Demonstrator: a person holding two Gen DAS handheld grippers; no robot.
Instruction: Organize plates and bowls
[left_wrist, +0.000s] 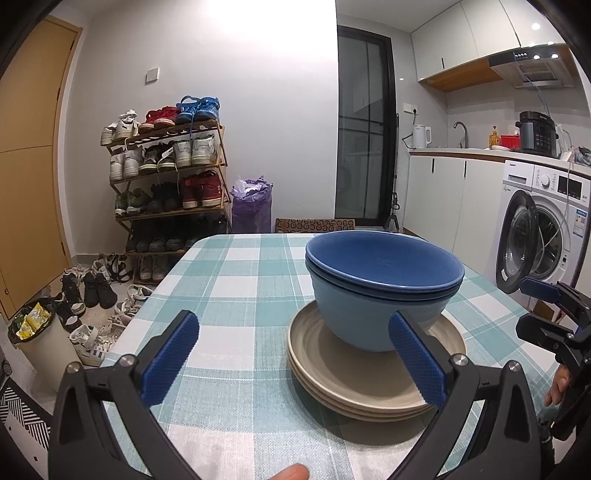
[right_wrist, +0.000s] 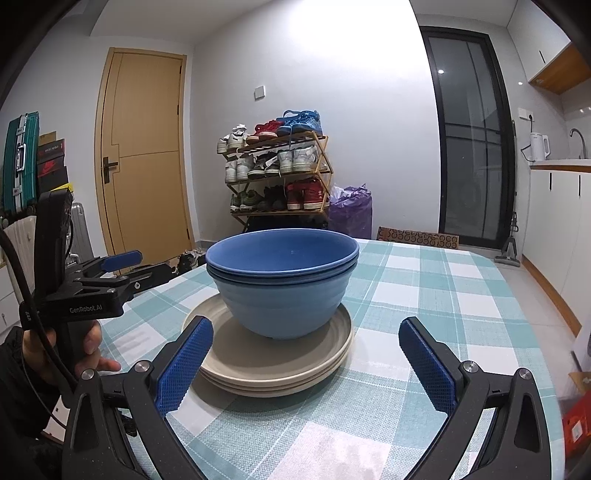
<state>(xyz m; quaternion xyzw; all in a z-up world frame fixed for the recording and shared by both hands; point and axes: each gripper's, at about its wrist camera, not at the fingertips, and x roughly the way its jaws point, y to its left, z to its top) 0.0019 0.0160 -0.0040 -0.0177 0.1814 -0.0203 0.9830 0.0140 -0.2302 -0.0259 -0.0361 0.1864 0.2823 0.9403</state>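
Two nested blue bowls (left_wrist: 380, 291) (right_wrist: 282, 284) stand on a stack of three beige plates (left_wrist: 354, 384) (right_wrist: 273, 365) on the checked tablecloth. My left gripper (left_wrist: 295, 358) is open just in front of the stack, its right pad close to the plates' rim and the stack off to the right of centre. My right gripper (right_wrist: 308, 358) is open too, with its left pad near the plates' front rim. Nothing sits between either pair of fingers. Each gripper shows at the edge of the other's view: the right gripper (left_wrist: 546, 306) and the left gripper (right_wrist: 110, 269).
The table (left_wrist: 236, 280) (right_wrist: 436, 295) has a teal and white checked cloth. Beyond it stand a shoe rack (left_wrist: 166, 177), a purple bag (left_wrist: 251, 206), a bin (left_wrist: 40, 339) and a washing machine (left_wrist: 543, 229). A hand (right_wrist: 88, 343) holds the left gripper's handle.
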